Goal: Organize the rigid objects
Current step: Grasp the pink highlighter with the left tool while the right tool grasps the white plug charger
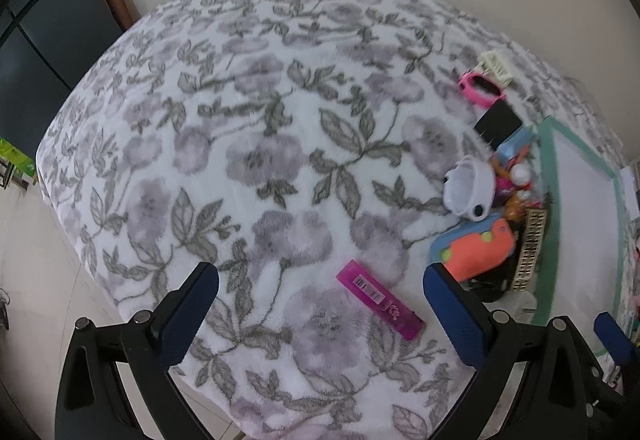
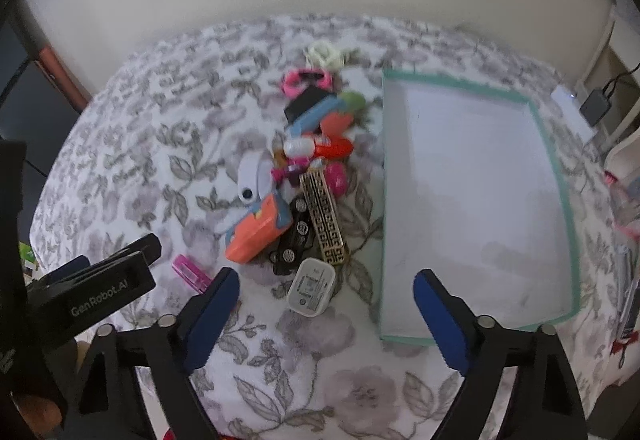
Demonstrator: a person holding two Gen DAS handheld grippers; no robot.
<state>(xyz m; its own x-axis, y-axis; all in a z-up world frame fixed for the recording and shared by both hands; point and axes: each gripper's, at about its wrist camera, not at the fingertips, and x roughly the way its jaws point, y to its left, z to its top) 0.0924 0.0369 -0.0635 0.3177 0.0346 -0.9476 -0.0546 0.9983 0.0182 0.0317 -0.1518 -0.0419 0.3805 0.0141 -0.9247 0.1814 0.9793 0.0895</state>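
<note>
- Magenta flat plastic box with a barcode (image 1: 379, 298) lay at lower centre of the left wrist view, apart from the toy pile (image 2: 296, 183).
- Its long axis ran diagonally, upper left to lower right.
- Left gripper (image 1: 320, 316) stood wide open, empty, the box between its fingers.
- Right gripper (image 2: 326, 314) was open too, empty, nearer the white tray with green rim (image 2: 560, 175).

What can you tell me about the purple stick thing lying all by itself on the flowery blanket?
The purple stick is a flat, narrow bar, shiny like see-through plastic. A white barcode sticker sits near its middle, with a small white mark further along. It lies flat and slanted on the flowery blanket, apart from the toy pile. Nothing but the blanket touches it. It rests between the open fingers of the left claw, which hangs above it without holding it.
</note>
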